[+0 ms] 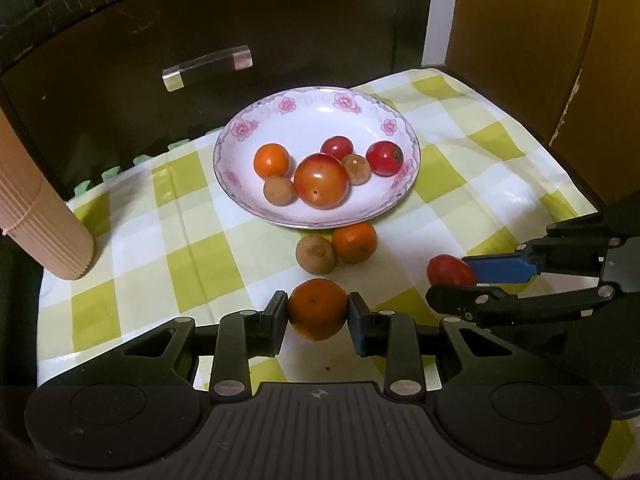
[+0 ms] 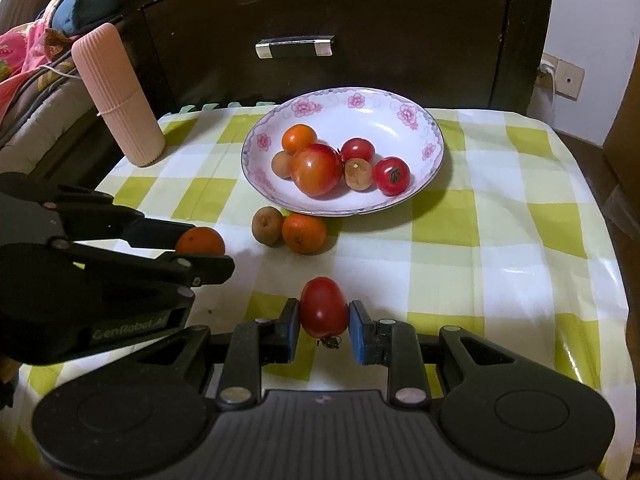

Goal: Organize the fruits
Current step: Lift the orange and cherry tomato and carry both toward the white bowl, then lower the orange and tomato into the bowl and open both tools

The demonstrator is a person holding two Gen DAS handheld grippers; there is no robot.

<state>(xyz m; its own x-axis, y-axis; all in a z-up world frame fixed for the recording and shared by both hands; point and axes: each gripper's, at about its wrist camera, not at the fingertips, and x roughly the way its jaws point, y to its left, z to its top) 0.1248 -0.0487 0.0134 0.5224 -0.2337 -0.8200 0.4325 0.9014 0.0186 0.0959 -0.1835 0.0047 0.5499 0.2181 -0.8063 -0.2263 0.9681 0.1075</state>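
A white flowered plate (image 1: 256,200) (image 2: 400,120) holds several fruits: a large tomato (image 1: 321,181) (image 2: 316,171), small oranges, red tomatoes and brown longans. In front of the plate lie a brown fruit (image 1: 315,255) (image 2: 267,225) and an orange (image 1: 354,242) (image 2: 304,233). My left gripper (image 1: 318,310) (image 2: 200,254) is shut on an orange (image 1: 317,309) (image 2: 200,241). My right gripper (image 2: 324,322) (image 1: 452,280) is shut on a red tomato (image 2: 323,307) (image 1: 450,270), near the cloth.
A green-checked cloth (image 1: 460,160) (image 2: 500,220) covers the table. A pink ribbed cylinder (image 1: 36,208) (image 2: 116,96) stands at the left. A dark drawer front with a handle (image 1: 208,66) (image 2: 294,46) rises behind the plate. Bedding (image 2: 28,60) lies far left.
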